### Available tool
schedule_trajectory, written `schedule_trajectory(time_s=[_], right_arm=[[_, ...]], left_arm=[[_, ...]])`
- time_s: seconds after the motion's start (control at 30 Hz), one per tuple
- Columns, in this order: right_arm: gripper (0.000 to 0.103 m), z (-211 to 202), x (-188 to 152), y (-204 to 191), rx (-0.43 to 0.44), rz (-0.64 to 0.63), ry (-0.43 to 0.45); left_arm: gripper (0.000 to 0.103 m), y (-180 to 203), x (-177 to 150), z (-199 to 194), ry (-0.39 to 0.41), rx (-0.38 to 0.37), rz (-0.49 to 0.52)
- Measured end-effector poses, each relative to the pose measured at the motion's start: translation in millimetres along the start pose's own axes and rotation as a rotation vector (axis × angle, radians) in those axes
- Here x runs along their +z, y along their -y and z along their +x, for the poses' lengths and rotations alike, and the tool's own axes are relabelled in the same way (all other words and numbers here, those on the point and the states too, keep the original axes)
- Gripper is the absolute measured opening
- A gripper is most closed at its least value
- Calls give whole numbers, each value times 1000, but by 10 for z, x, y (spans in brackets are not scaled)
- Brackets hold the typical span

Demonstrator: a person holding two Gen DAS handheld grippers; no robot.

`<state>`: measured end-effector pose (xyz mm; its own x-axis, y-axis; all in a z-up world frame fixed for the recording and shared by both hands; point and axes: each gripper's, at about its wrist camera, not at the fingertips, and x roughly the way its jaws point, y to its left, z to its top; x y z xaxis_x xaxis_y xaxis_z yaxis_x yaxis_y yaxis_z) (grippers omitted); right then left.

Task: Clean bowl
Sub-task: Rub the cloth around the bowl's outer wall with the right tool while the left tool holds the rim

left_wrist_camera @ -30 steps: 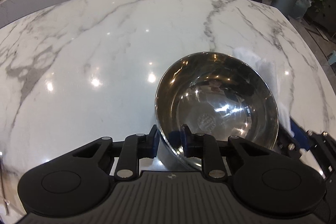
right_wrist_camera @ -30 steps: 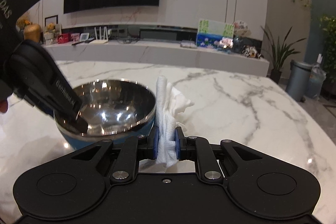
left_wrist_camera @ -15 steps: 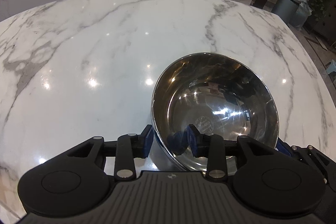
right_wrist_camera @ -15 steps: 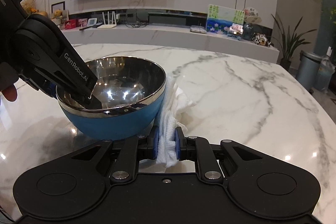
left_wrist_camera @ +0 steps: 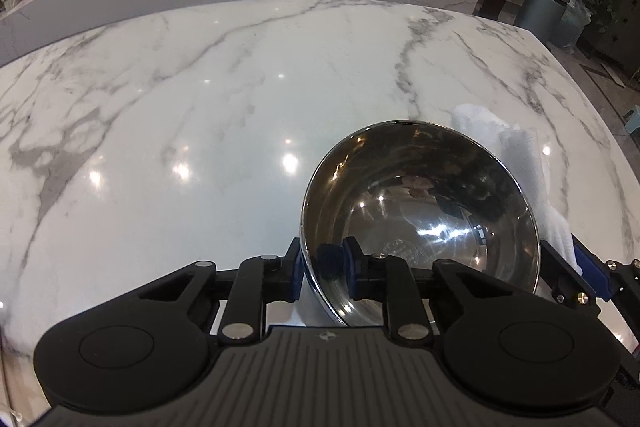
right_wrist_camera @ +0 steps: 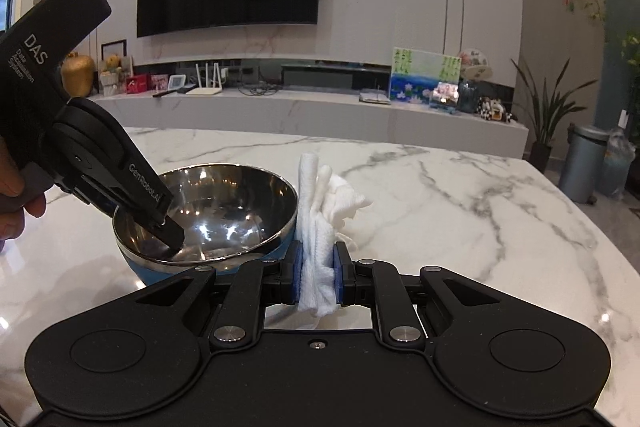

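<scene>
**Steel bowl pinched at the rim, cloth clamped alongside**

Steel gleams here: the round steel bowl with a blue outer shell (left_wrist_camera: 420, 223) sits on the white grey-veined marble table (left_wrist_camera: 200, 115), and the left gripper (left_wrist_camera: 323, 269) has closed its two blue-padded fingers on the bowl's near rim, one finger inside against the shiny wall, the other outside it. From the right wrist view, that left gripper (right_wrist_camera: 168, 227) reaches down over the rim of the bowl (right_wrist_camera: 208, 211), one tip low inside the basin. The right gripper (right_wrist_camera: 316, 277) is narrowed tight on a bunched white cloth (right_wrist_camera: 320, 219), which stands upright between its pads. The cloth is just beside the bowl's right side, at rim height; whether it touches the bowl, I cannot tell. From the left wrist view, the cloth (left_wrist_camera: 516, 155) peeks out beyond the bowl's far right edge.
</scene>
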<state>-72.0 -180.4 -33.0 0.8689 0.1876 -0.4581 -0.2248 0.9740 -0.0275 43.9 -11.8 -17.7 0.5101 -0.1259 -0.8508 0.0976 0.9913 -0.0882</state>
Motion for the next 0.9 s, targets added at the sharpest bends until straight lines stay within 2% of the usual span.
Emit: schedule_trajectory(time_s=[0.13, 0.37, 0.47, 0.73, 0.9], right_arm=[[14, 32, -34, -19, 16, -2, -33], [14, 132, -124, -117, 69, -42, -115], [14, 156, -136, -143, 76, -53, -131], [14, 174, -108, -103, 66, -48, -123], [14, 146, -57, -23, 41, -32, -73]], left_arm=[[20, -4, -24, 1, -4, -5, -17], [36, -12, -73, 27, -22, -15, -44], [37, -9, -80, 24, -26, -15, -46], [36, -14, -58, 28, -25, -14, -35], [22, -50, -6, 24, -13, 0, -20]])
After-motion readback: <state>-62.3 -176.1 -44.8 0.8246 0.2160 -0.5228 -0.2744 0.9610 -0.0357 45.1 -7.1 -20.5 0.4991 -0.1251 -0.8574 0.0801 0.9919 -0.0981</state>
